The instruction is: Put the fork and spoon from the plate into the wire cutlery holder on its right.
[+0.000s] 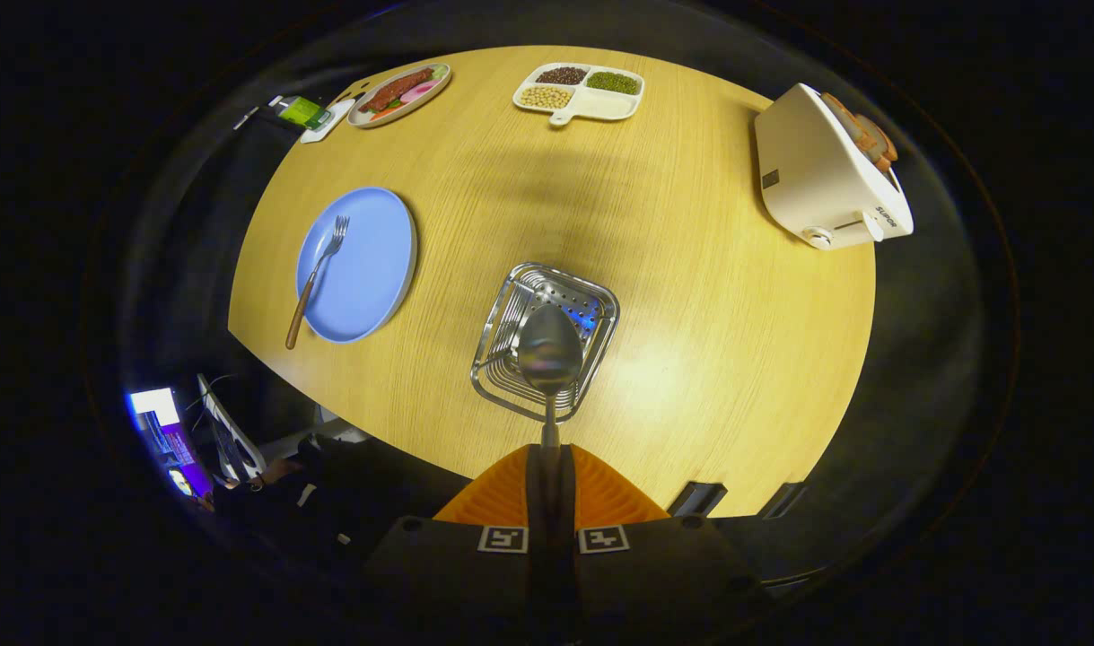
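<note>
Steel catches the light where the spoon (549,352) sticks out straight ahead of the gripper (550,467), its handle pinched between the two fingers, which are pressed close together on it, and its bowl hanging over the open top of the wire cutlery holder (547,339). Whether the bowl touches the wires or hangs clear above them is hard to judge from this high angle. That holder stands on the pale wooden table (672,269), to the right of the blue plate (367,265). On the plate lies the fork (317,278), tines pointing away from the gripper and its wooden handle sticking out past the near rim onto the table. Beyond, at the far edge, sit an oval plate of food (399,94) and a white divided tray (580,91) holding beans and grains in separate sections. Off to the far right stands a white toaster (825,175) with slices of bread in its slots.
</note>
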The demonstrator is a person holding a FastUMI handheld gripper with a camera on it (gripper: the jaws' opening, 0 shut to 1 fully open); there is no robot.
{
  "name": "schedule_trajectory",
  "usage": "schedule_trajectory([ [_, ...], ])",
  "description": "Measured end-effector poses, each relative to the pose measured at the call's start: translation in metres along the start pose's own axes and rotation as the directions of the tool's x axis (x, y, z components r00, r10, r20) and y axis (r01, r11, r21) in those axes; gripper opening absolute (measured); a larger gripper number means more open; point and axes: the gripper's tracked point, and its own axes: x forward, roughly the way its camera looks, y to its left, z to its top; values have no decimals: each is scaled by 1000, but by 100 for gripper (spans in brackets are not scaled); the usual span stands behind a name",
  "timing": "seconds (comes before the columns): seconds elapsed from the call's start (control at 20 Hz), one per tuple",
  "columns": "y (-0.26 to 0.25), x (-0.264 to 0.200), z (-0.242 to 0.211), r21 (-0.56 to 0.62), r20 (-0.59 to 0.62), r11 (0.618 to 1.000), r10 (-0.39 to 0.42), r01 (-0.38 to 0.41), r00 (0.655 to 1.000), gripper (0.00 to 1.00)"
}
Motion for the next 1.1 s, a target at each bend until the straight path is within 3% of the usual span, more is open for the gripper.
schedule_trajectory([
  [0.35,-1,19,16,12,-68,1000,-15,16,998,8],
  [0.6,0,9,30,44,41,999,-12,10,999,15],
  [0.7,4,-8,38,55,125,998,-17,11,992,24],
  [0.9,52,-51,62,54,344,997,32,-54,938,30],
  [1.1,140,-73,81,8,468,982,164,-190,868,38],
])
